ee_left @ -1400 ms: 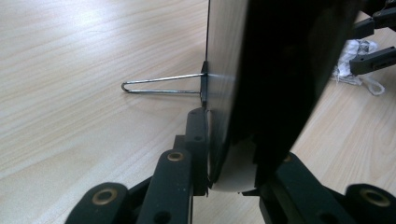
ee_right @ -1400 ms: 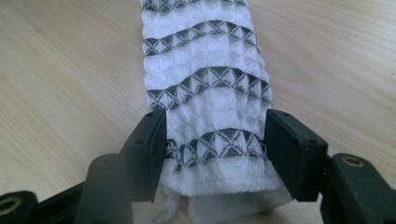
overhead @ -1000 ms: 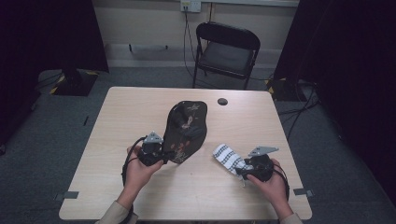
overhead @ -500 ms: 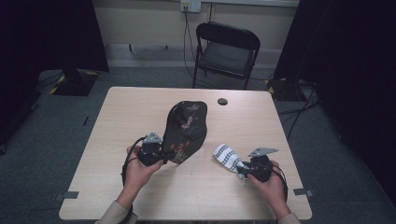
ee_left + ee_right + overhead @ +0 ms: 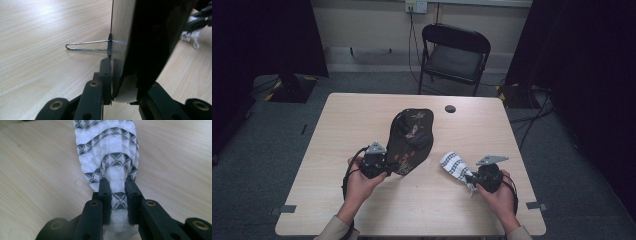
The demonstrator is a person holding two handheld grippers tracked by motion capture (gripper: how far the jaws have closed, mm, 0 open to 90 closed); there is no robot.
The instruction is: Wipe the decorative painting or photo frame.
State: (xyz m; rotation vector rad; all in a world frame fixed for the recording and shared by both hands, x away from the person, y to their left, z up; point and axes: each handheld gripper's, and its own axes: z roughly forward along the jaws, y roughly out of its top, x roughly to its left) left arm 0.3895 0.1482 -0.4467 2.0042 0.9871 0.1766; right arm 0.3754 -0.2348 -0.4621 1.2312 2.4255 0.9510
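The left gripper (image 5: 384, 167) is clenched on the near end of a dark flowered pouch (image 5: 411, 140), which lies slanting from the desk's (image 5: 362, 115) middle towards the near left. In the left gripper view its jaws stand close together on the pouch's (image 5: 150, 37) thin edge, the black body rising tall between them and blocking most of what lies behind; a bent wire loop (image 5: 86, 46) sticks out sideways from that edge over the bare wood. The right gripper (image 5: 471, 179) sits near the desk's near right corner and has just been closing its jaws on a white cloth with a black lattice pattern (image 5: 454, 164). In the right gripper view the pads now pinch a bunched fold of that cloth (image 5: 110, 157), which fans out ahead of them flat on the wood; the end nearest the camera is cut off by the bottom edge. A small dark round thing (image 5: 450, 108) lies alone towards the far edge, too small to make out. In the high view each gripper's jaws are largely hidden under its grey plate and the hand behind it. Beyond the far edge stands a black folding chair (image 5: 454, 55).
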